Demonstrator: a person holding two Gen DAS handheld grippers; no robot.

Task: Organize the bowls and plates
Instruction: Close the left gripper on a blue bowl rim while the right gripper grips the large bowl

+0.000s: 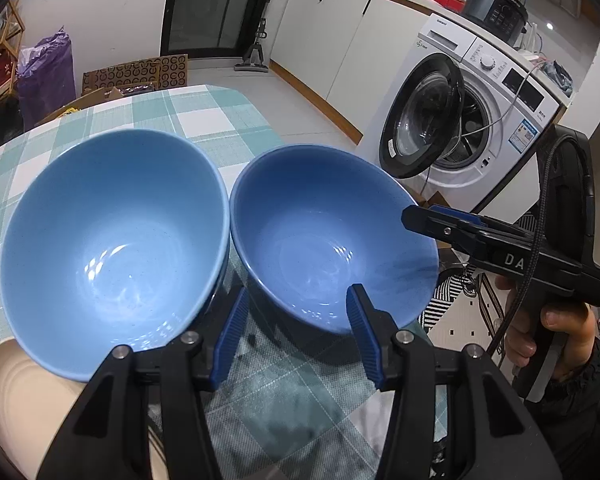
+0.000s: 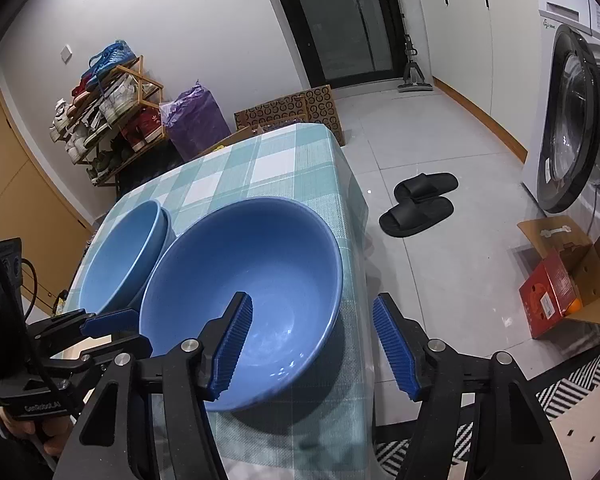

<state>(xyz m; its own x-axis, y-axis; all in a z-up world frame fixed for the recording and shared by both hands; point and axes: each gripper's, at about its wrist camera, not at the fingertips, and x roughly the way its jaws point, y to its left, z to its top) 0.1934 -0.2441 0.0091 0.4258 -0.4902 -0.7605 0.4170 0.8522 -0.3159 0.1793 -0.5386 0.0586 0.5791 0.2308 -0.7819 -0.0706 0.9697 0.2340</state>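
Note:
Two blue bowls stand side by side on the checked tablecloth (image 1: 204, 116). In the left wrist view the left bowl (image 1: 112, 248) sits on a cream plate (image 1: 24, 396), and the right bowl (image 1: 328, 236) is near the table's right edge. My left gripper (image 1: 296, 316) is open, its jaws straddling the near rim of the right bowl. My right gripper (image 2: 312, 340) is open around the right rim of that bowl (image 2: 244, 288); it also shows in the left wrist view (image 1: 432, 220). The other bowl (image 2: 124, 256) lies behind it.
A washing machine (image 1: 472, 120) with its door open stands to the right. Black slippers (image 2: 420, 204) and a cardboard box (image 2: 568, 280) lie on the floor. A shoe rack (image 2: 108, 120) and purple bag (image 2: 196, 120) stand beyond the table (image 2: 292, 152).

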